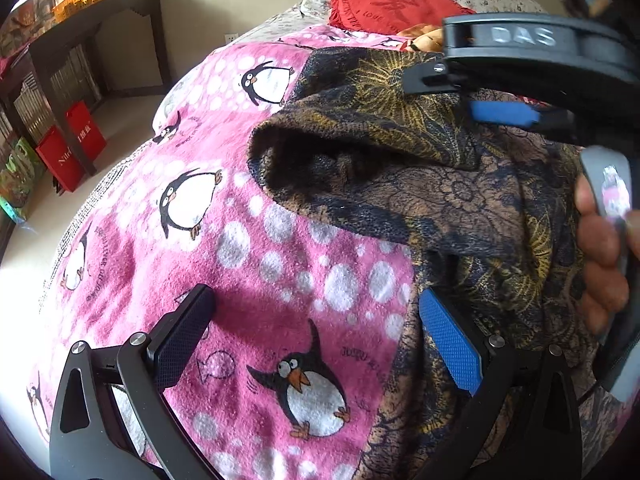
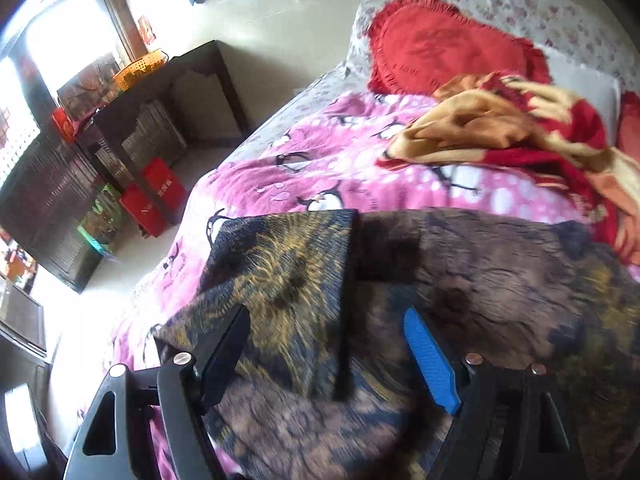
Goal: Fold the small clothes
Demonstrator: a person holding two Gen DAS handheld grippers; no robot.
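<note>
**Both jaws wide over one dark patterned garment on the penguin blanket**

Your left gripper point(image 1: 316, 340) has its jaws spread wide and holds nothing: the dark cross-hatched pad sits at 8 o'clock over the fuzzy pink blanket point(image 1: 256, 272), the blue pad at 4 o'clock against the garment's edge. The blanket is a plush fleece printed with white bubbles and cartoon penguins; about six penguins show in the left wrist view.

The garment point(image 1: 460, 184) is one piece, a thin brown-and-black fabric with gold floral print, lying crumpled from 12 to 5 o'clock, with a round sleeve or leg opening gaping toward 10 o'clock. Your right gripper point(image 1: 504, 114) enters at 2 o'clock above it, and your hand point(image 1: 600, 248) grips its handle at 3 o'clock.

In the right wrist view, your right gripper point(image 2: 326, 354) also has its jaws wide and empty, just above the garment point(image 2: 500, 272), which fills the lower half; a straight folded edge runs down its middle. At 1 o'clock lie one red frilled cushion point(image 2: 440, 48) and one rumpled orange-and-red cloth point(image 2: 500, 120). On the floor at 9 o'clock stand two red bags point(image 2: 152, 196).
</note>
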